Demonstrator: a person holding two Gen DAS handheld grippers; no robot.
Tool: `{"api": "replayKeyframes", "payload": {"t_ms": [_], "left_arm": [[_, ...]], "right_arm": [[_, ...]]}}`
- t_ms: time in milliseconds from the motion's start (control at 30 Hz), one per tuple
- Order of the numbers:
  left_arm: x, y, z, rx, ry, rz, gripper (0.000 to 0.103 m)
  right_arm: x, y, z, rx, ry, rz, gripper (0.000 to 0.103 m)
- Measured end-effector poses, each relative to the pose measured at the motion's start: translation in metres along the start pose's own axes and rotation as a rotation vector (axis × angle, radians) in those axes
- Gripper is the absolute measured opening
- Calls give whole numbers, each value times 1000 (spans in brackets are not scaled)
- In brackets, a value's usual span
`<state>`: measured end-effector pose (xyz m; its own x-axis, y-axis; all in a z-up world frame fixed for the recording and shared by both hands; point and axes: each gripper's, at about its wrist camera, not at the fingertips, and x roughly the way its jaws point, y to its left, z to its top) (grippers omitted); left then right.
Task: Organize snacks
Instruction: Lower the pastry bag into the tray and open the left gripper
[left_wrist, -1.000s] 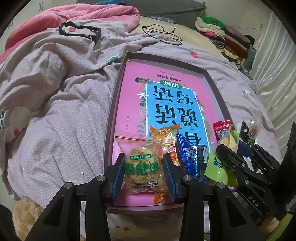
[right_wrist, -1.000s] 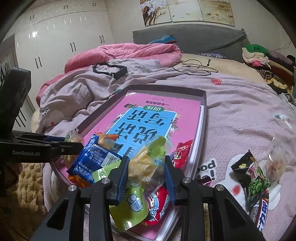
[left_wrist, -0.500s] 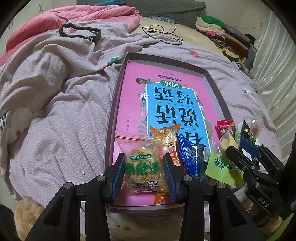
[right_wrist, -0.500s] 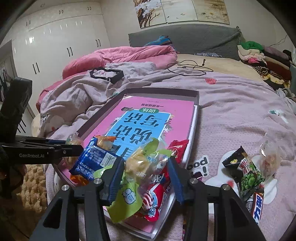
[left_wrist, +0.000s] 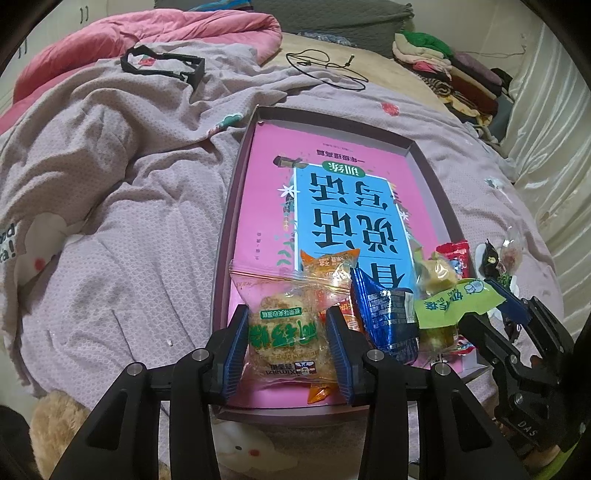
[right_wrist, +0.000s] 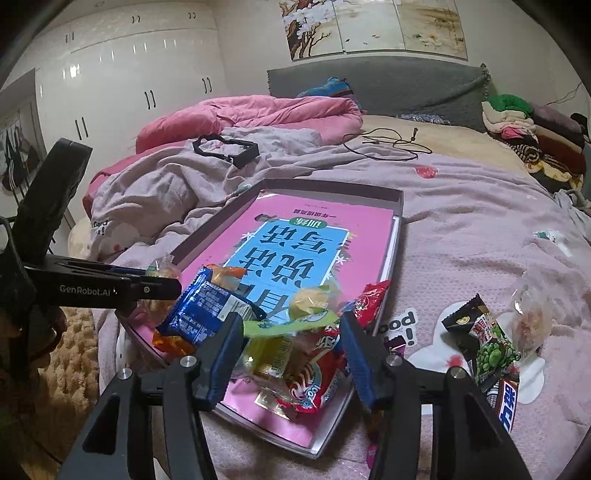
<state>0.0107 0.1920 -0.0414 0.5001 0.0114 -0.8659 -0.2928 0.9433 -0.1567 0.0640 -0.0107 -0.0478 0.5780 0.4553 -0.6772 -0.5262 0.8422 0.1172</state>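
Note:
A shallow mauve box (left_wrist: 236, 206) holding a pink book (left_wrist: 266, 206) lies on the bed. At its near end my left gripper (left_wrist: 286, 350) is shut on a clear rice-cracker packet (left_wrist: 284, 328) with a green label. Beside that lie an orange packet (left_wrist: 327, 262) and a blue packet (left_wrist: 384, 317). My right gripper (right_wrist: 291, 350) is opening its jaws around a green-and-yellow packet (right_wrist: 280, 325); the pads stand clear of it. That packet rests on a red packet (right_wrist: 321, 373) at the box's near right corner.
On the bedspread right of the box lie a black-and-green pea snack (right_wrist: 487, 343), a clear wrapped sweet (right_wrist: 532, 317) and a dark chocolate bar (right_wrist: 506, 398). Farther back are a black frame (left_wrist: 162, 66), a cable (left_wrist: 325, 70), a clothes pile (left_wrist: 443, 62) and a pink duvet (left_wrist: 110, 37).
The right jaws have spread apart and let go of the green-and-yellow packet, which has sagged onto the red packet. The left gripper and its cracker packet have not moved.

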Motion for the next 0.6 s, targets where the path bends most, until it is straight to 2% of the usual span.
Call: {"api": "replayKeyframes", "payload": {"t_ms": [533, 600], "left_arm": [[-5, 0, 2, -5, -13, 10, 56], [-7, 0, 3, -5, -16, 8, 57]], "right_arm": [[-7, -1, 0, 6, -18, -4, 55], [-8, -1, 0, 6, -18, -3, 58]]}}
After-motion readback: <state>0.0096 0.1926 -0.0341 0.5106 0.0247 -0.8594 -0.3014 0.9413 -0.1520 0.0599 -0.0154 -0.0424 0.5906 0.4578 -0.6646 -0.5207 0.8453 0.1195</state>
